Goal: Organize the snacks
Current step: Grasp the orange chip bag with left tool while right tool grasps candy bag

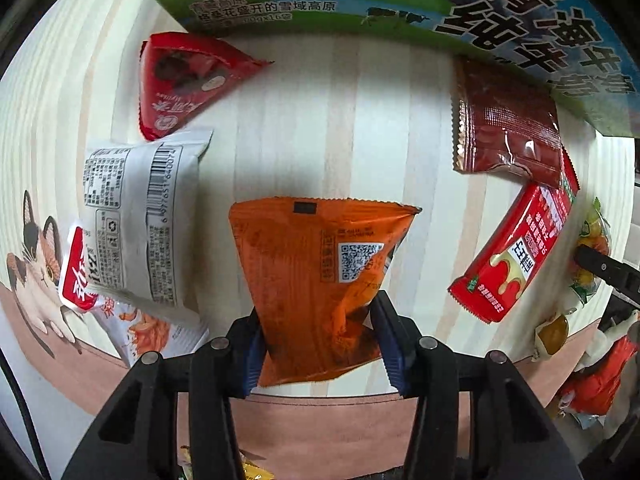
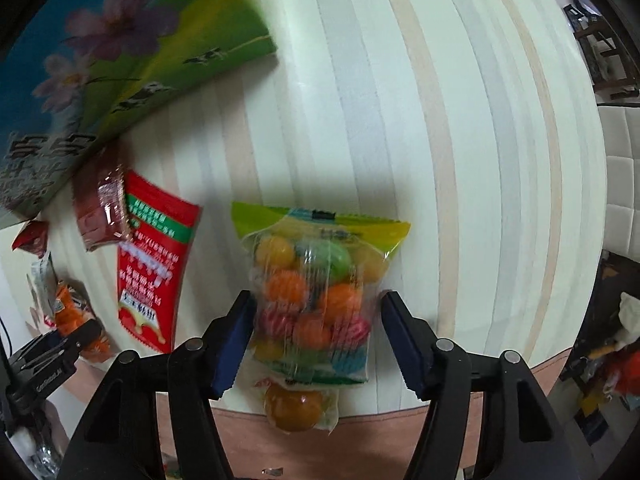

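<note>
A striped tablecloth in cream, grey and peach covers the table, with a cartoon cat printed near its pinkish border. A dark chair stands beyond the table's far edge.

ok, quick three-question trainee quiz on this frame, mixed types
1. True or false: the left gripper fingers pinch the orange foil snack packet.
2. What lies between the right gripper fingers? A) red rectangular packet B) clear bag of coloured round candies C) white packet
3. What surface do the snacks lie on?

Key:
1. True.
2. B, the clear bag of coloured round candies; the right fingers stand apart from it.
3. A pale striped tablecloth.
</note>
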The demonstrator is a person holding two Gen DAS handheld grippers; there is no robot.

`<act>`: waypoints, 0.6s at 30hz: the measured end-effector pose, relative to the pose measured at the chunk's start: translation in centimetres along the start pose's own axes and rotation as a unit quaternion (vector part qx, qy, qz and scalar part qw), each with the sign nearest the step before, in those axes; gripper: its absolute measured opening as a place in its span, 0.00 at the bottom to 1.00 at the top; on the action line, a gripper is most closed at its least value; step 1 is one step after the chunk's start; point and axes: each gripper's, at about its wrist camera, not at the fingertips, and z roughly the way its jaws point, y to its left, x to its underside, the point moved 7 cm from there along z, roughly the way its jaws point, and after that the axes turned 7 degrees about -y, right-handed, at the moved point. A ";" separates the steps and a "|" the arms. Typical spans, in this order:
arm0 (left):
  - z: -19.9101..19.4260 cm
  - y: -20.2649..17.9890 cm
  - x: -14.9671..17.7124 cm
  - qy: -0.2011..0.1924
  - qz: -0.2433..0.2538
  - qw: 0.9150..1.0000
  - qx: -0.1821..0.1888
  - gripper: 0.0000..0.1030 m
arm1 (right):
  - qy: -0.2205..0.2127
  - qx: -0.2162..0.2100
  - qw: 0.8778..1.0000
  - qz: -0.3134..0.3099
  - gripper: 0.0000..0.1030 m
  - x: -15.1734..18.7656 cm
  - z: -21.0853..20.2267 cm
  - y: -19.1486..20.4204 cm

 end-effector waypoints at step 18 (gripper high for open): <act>-2.4 -3.1 -1.0 -0.044 0.005 0.998 -0.037 0.40 | -0.048 0.010 0.999 0.006 0.49 0.7 -1.3 2.7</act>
